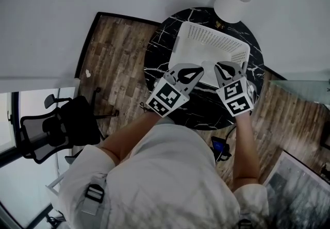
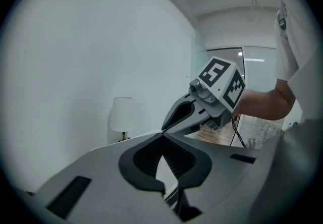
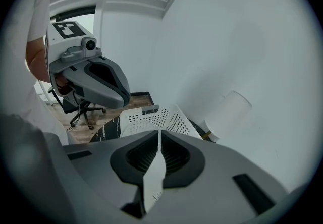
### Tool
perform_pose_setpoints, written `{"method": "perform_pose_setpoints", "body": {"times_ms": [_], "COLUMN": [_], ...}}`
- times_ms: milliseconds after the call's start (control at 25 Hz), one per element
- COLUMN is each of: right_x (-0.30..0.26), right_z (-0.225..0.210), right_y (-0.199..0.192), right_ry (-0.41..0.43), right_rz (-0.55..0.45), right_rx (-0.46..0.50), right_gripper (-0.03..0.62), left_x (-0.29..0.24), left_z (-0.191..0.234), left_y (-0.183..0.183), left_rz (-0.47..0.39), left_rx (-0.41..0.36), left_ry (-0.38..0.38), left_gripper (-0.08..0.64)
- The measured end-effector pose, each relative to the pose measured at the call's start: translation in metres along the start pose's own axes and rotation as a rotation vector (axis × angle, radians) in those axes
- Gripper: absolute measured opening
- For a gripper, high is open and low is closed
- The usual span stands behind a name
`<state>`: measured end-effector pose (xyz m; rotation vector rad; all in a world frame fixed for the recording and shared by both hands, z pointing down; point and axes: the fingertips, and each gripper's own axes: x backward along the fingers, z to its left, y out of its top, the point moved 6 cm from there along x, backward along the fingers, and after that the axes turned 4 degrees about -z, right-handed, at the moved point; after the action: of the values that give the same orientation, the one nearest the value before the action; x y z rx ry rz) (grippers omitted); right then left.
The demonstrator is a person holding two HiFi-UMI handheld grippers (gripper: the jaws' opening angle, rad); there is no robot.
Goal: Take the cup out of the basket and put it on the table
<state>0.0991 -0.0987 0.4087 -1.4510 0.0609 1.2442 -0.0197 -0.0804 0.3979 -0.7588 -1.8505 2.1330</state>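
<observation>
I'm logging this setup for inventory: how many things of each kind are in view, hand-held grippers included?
Hand-held grippers: 2, left and right
Basket: 1
Table: 1
Lamp: 1
Office chair: 1
Total: 6

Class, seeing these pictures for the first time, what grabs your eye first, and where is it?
A white perforated basket sits on a round black marble table, a white lamp behind it. The left gripper and right gripper, jaws together and empty, hang side by side over the basket's near rim. No cup shows.
</observation>
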Motion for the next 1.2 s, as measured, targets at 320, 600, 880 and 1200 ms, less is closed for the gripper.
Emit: {"method": "perform_pose_setpoints", "body": {"times_ms": [320,600,880,1200], "right_x": [0.03,0.054,0.081,0.11], "right_z": [0.006,0.008,0.011,0.014], "right_y": [-0.006,-0.021,-0.046,-0.077], "right_ry": [-0.026,-0.06,-0.111,-0.165], "right_rz": [-0.004,0.009,0.036,0.072], "right_rx": [0.0,-0.027,-0.078,-0.145], "right_gripper": [0.025,0.025,0.025,0.025], "left_x": [-0.005,-0.018,-0.035,-0.056], "left_z": [-0.02,-0.04,-0.065,-0.095], "left_y": [0.0,-0.003,-0.007,-0.01], "left_rz": [0.005,0.018,0.03,0.046], "left_rx": [-0.011,-0.009,-0.015,-0.027], "left_ry": [-0.035,-0.093,-0.174,-0.272], "left_gripper": [0.005,0.005,0.005,0.005]}}
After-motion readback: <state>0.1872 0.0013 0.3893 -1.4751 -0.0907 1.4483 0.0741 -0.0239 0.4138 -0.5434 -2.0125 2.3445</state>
